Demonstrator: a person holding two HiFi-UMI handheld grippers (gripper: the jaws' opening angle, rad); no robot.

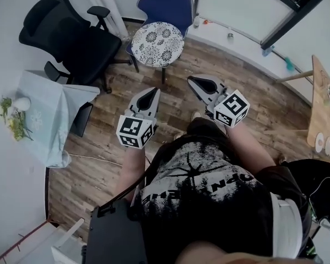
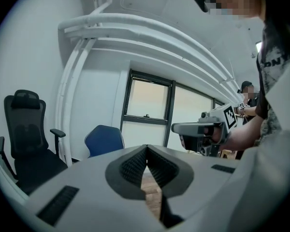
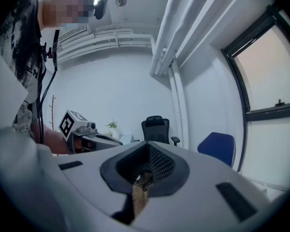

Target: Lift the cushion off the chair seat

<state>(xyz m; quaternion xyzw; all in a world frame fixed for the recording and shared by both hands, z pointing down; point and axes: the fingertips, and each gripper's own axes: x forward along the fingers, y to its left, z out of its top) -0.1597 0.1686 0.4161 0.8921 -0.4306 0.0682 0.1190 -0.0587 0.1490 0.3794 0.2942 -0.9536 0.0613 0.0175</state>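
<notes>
Now, nearest to you, both claws are held out before your body, side by side and about level. The left claw (image 1: 150, 94) has its jaws pressed together with nothing between them, and the right claw (image 1: 194, 81) is closed and empty in the same way. I judge this sensible: the cushion is well apart from them, so there is nothing to grip yet. Under the claws is bare wooden floor (image 1: 93, 175). At your 9 o'clock stands a small worktop (image 1: 47, 120) under a pale cloth, with a bunch of flowers (image 1: 11, 117) at its outer edge. Farther, at 11 o'clock, a black office chair (image 1: 71, 37) is near the wall. At 12 o'clock is the blue chair (image 1: 168, 4), and the round patterned cushion (image 1: 158, 43) lies flat on its seat, covering almost all of it, untouched. At 3 o'clock a wooden worktop (image 1: 320, 92) shows only its edge. Behind the chairs are a white wall and large windows (image 2: 147, 98). The lift is not yet begun; you will need to open the jaws before you reach the cushion's rim.
</notes>
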